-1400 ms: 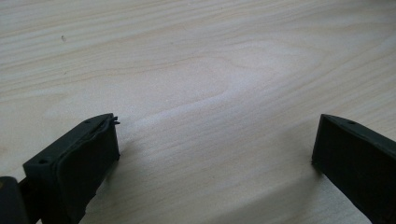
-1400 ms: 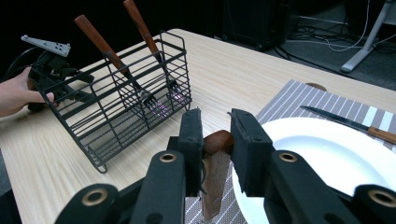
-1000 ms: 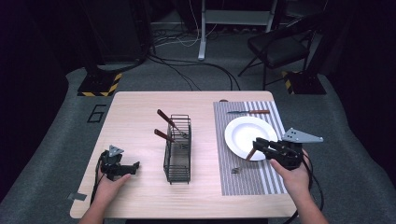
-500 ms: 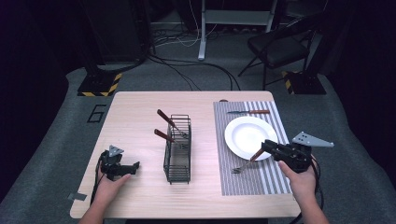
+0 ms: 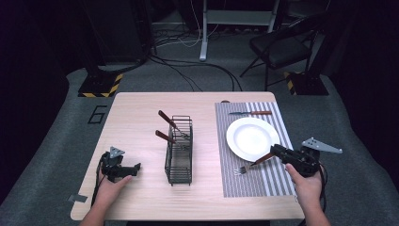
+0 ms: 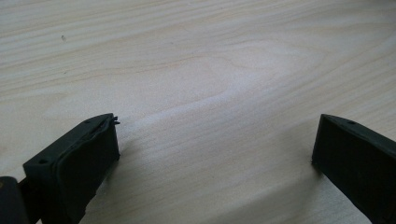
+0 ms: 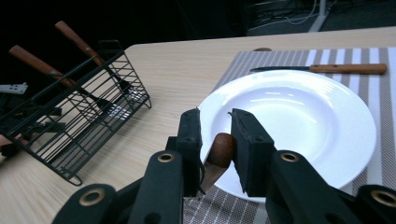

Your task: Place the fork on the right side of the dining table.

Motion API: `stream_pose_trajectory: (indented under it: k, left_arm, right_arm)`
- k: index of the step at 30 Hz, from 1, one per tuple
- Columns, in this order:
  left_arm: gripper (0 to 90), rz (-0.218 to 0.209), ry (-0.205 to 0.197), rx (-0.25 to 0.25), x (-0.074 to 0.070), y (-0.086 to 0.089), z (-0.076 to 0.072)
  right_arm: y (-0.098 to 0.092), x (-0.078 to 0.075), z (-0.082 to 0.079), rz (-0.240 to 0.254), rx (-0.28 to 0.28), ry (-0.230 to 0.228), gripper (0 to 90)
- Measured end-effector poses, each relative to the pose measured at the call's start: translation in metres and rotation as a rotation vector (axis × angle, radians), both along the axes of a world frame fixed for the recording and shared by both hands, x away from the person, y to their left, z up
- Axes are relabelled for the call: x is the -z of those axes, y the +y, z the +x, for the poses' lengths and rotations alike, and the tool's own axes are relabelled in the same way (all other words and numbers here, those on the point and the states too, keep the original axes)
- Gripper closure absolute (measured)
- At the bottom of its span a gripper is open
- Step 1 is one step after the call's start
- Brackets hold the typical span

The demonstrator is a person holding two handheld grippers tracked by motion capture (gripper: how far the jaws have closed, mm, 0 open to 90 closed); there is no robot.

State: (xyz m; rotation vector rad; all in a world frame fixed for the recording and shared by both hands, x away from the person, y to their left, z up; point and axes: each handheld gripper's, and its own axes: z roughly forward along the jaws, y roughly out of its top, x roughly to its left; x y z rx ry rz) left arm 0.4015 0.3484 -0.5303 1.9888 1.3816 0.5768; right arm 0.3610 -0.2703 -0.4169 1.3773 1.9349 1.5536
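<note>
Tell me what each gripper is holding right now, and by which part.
The right gripper holds a fork by its wooden handle end; the left gripper holds nothing.

left gripper (image 5: 123, 168): black, grey three-cornered plate, black cable | right gripper (image 5: 288, 157): black, ringed screw holes, blocky fingers (image 7: 250, 140)

Overhead light is brightening the table (image 5: 141, 117) while the surrounding room is staying dark; glare is sheening the plate (image 7: 299, 107); nearby tongs are blurring.

Was a pale wood table (image 5: 141, 117), with a grey-and-white striped mat (image 5: 244, 181) under a plain white plate (image 5: 251, 138). Showed brown-handled (reddish) fork (image 5: 254, 162) and knife (image 5: 251, 113), plus a black wire rack (image 5: 179, 148) and black gripper (image 7: 215, 135).
</note>
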Motion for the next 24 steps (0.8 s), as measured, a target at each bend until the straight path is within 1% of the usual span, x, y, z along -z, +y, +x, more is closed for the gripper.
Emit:
stream_pose_trajectory:
  k: [2, 3, 4, 5, 10, 13, 14, 17, 19, 20, 23, 24]
  left_arm:
    - [0.3, 0.0, 0.0, 0.0, 0.0, 0.0, 0.0]
    - [0.3, 0.0, 0.0, 0.0, 0.0, 0.0, 0.0]
    - [0.3, 0.0, 0.0, 0.0, 0.0, 0.0, 0.0]
    - [0.3, 0.0, 0.0, 0.0, 0.0, 0.0, 0.0]
    - [0.3, 0.0, 0.0, 0.0, 0.0, 0.0, 0.0]
    - [0.3, 0.0, 0.0, 0.0, 0.0, 0.0, 0.0]
    - [0.3, 0.0, 0.0, 0.0, 0.0, 0.0, 0.0]
    - [0.3, 0.0, 0.0, 0.0, 0.0, 0.0, 0.0]
    - [0.3, -0.001, 0.0, -0.001, 0.0, 0.0, 0.0]
    - [0.3, 0.0, 0.0, 0.0, 0.0, 0.0, 0.0]
    - [0.3, 0.0, 0.0, 0.0, 0.0, 0.0, 0.0]
    - [0.3, 0.0, 0.0, 0.0, 0.0, 0.0, 0.0]
  right_arm:
    - [-0.002, 0.003, -0.001, 0.002, 0.027, 0.019, 73.2]
    - [-0.002, 0.003, -0.001, 0.002, 0.027, 0.019, 73.2]
    - [-0.004, 0.005, -0.002, 0.0, 0.045, 0.022, 73.2]
    - [-0.004, 0.005, -0.002, 0.0, 0.045, 0.022, 73.2]
    - [-0.007, 0.01, -0.002, -0.002, 0.089, 0.045, 73.3]
    - [-0.008, 0.013, -0.002, -0.003, 0.095, 0.051, 73.3]
    - [-0.009, 0.016, -0.001, -0.003, 0.1, 0.065, 73.3]
    - [-0.009, 0.019, -0.001, -0.007, 0.106, 0.071, 73.3]
    - [-0.011, 0.021, -0.001, -0.001, 0.114, 0.073, 73.3]
    - [-0.013, 0.023, 0.0, 0.006, 0.118, 0.083, 73.2]
    - [-0.014, 0.026, 0.0, 0.006, 0.123, 0.088, 73.0]
    - [-0.016, 0.029, 0.001, 0.007, 0.129, 0.094, 72.5]
